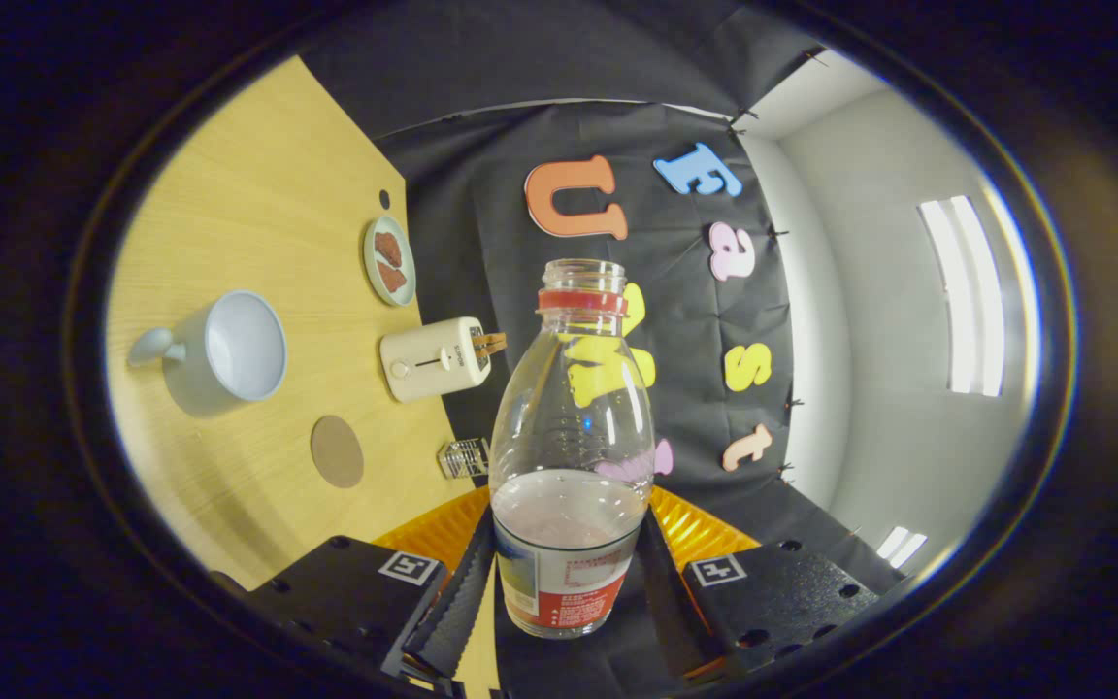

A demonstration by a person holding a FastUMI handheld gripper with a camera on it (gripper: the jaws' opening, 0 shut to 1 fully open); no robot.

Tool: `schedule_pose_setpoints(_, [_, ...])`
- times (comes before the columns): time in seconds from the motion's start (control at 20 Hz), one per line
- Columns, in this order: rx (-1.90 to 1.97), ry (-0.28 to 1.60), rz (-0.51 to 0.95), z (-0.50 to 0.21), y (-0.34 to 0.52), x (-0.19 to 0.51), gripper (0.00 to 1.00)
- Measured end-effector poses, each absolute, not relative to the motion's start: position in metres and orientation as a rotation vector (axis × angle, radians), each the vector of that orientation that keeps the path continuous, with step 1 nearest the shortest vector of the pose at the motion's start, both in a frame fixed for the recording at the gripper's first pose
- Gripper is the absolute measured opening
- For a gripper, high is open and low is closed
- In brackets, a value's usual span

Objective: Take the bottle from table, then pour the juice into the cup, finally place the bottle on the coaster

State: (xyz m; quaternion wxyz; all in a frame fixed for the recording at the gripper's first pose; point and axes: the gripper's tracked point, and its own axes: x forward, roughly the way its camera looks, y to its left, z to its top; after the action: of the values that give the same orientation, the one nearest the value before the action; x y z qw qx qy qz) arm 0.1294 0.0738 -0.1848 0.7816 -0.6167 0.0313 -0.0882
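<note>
Clear plastic, a red ring at its open neck: the bottle (571,456) sits pinched between the gripper (567,582) fingers, both pressed against its labelled lower part, with a little liquid pooled inside. The view is rolled, so the wooden table (258,175) rises beside the bottle. On it lie the cup (229,351) (mouth facing the bottle), a round coaster (337,451) near it, a toaster (438,358) and a small plate (389,260) beyond.
</note>
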Motion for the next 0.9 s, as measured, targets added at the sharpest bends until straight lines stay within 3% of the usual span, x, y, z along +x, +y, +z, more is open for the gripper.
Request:
schedule_pose_setpoints(0.55, [-0.536, 0.048, -0.025, -0.178, 0.073, 0.159, 0.79])
schedule_pose_setpoints(0.9, [-0.277, 0.072, 0.003, -0.182, 0.059, 0.196, 0.8])
